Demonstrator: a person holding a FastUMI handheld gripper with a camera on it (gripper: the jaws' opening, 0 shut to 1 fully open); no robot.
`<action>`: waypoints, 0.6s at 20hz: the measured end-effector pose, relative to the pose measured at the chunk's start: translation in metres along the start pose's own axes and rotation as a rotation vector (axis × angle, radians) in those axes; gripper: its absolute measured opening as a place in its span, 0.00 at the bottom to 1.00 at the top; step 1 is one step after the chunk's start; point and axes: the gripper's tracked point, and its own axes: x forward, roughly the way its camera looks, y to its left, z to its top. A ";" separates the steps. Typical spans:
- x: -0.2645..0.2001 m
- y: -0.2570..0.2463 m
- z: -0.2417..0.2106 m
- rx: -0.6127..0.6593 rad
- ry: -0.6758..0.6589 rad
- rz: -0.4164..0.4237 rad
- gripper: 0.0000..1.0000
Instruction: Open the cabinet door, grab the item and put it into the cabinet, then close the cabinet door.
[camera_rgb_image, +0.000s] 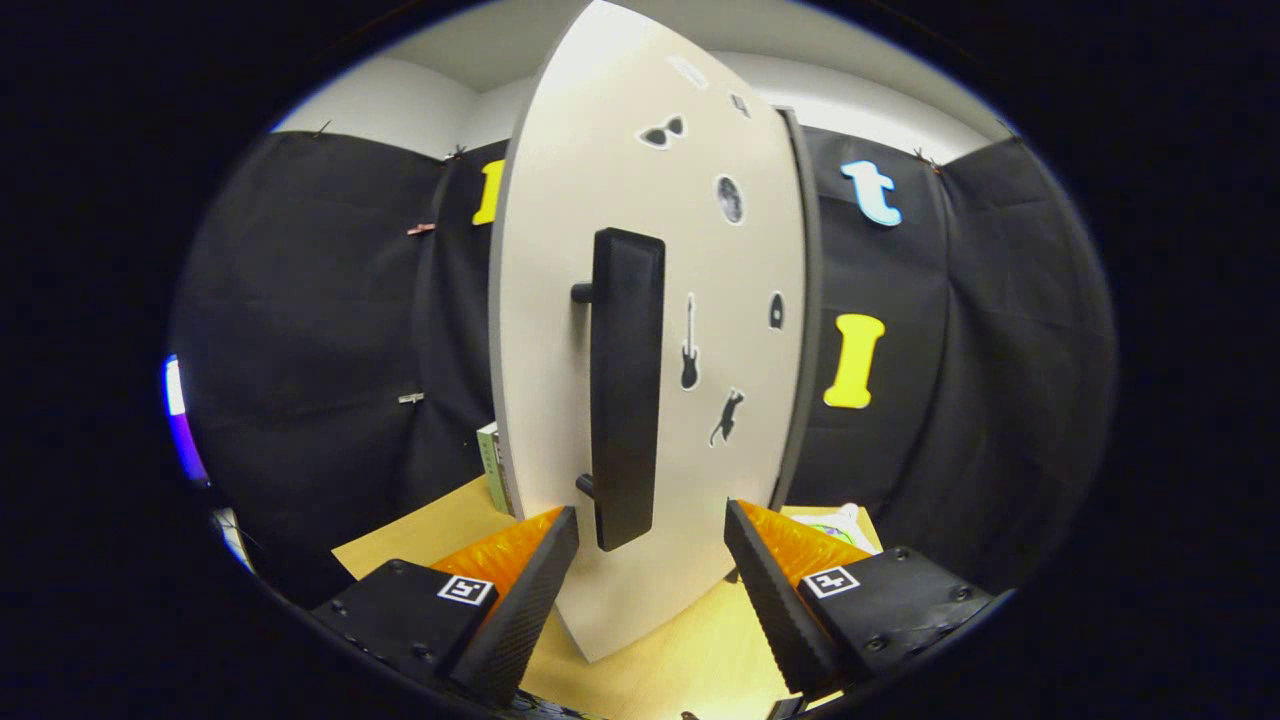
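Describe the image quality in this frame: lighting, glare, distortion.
Gripper view: strong fisheye bowing curves the cabinet door edges; overhead light washes out the door's top, dimmer toward the wooden tabletop; the black handle stays sharp, with little surface detail; the open gripper sits in focus, its fingers either side of the handle's lower end.

The cabinet door (560, 330) is a pale, off-white panel standing upright on the wooden worktop (680, 660), its face dotted with small dark stickers: sunglasses, a moon, a guitar, a leaping cat. A long black bar handle (626, 385) runs vertically down the door, held off the panel on two short black posts. The handle's lower end hangs between the spread jaws, touching neither. A dark edge of the cabinet (808, 300) shows along the door's far side
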 end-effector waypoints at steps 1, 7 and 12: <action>0.008 0.016 0.003 0.012 -0.005 0.047 0.96; 0.031 0.054 0.001 0.068 0.019 0.133 0.98; 0.034 0.046 0.010 0.062 -0.003 0.089 0.98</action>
